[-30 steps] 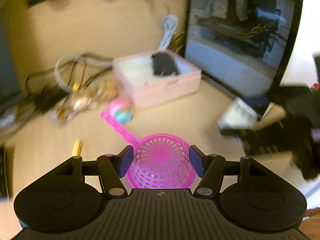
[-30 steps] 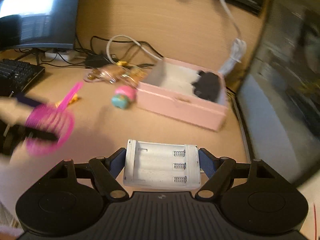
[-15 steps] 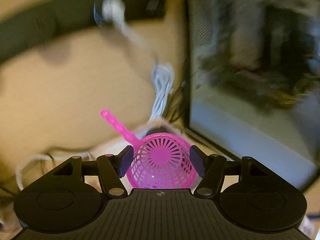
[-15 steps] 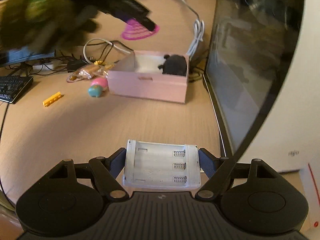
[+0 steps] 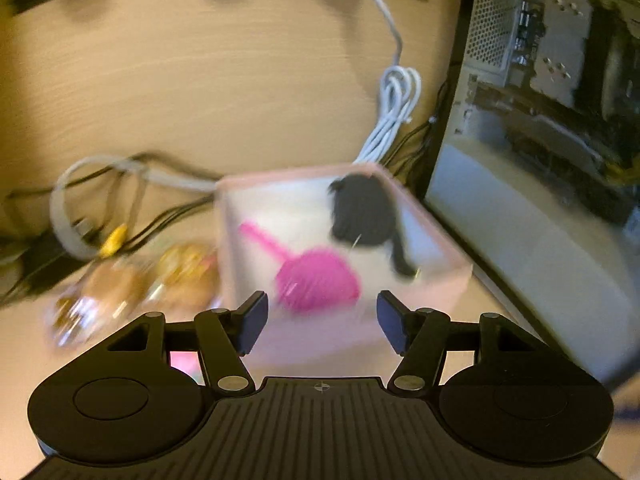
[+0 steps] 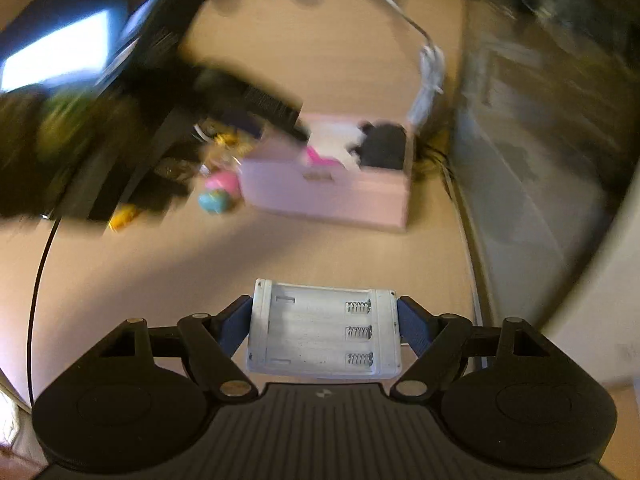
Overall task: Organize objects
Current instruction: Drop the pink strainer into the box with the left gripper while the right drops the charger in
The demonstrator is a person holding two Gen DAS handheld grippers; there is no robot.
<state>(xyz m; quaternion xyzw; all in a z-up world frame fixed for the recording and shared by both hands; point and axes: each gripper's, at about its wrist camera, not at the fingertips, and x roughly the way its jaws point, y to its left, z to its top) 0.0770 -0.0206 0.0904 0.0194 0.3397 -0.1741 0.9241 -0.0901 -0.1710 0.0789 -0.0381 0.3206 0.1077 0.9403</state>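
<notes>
On the light wooden desk [image 5: 168, 80] sits a pale pink open box [image 5: 436, 276] with low walls. From the left wrist camera, a bright pink plastic toy strainer [image 5: 318, 282] with a long thin handle is inside the box, toward its near wall, and its handle points to about ten o'clock. A soft black lump [image 5: 364, 214], too blurry to name, lies in the box at about one o'clock from the strainer. The left gripper [image 5: 319, 318] hangs above the near wall of the box. Its jaws are closing a little, but its blue pads [image 5: 252, 316] touch nothing and the strainer sits free beyond them. At about nine o'clock from the box lie some shiny gold wrapped bits [image 5: 132, 284], and behind them black and grey cables [image 5: 104, 200]. A white bundled cord [image 5: 394, 112] hangs at twelve o'clock from the box, and a computer case with a see-through side [image 5: 540, 120] stands at three o'clock. From the right wrist camera, the right gripper [image 6: 324, 326] squeezes a white plastic battery holder [image 6: 324, 328] with three little springs, one pad on each short end. It is held well in front of the box, which is at twelve o'clock. A pink and blue round toy [image 6: 220, 194] and a small yellow piece [image 6: 122, 216] lie just left of the box.
</notes>
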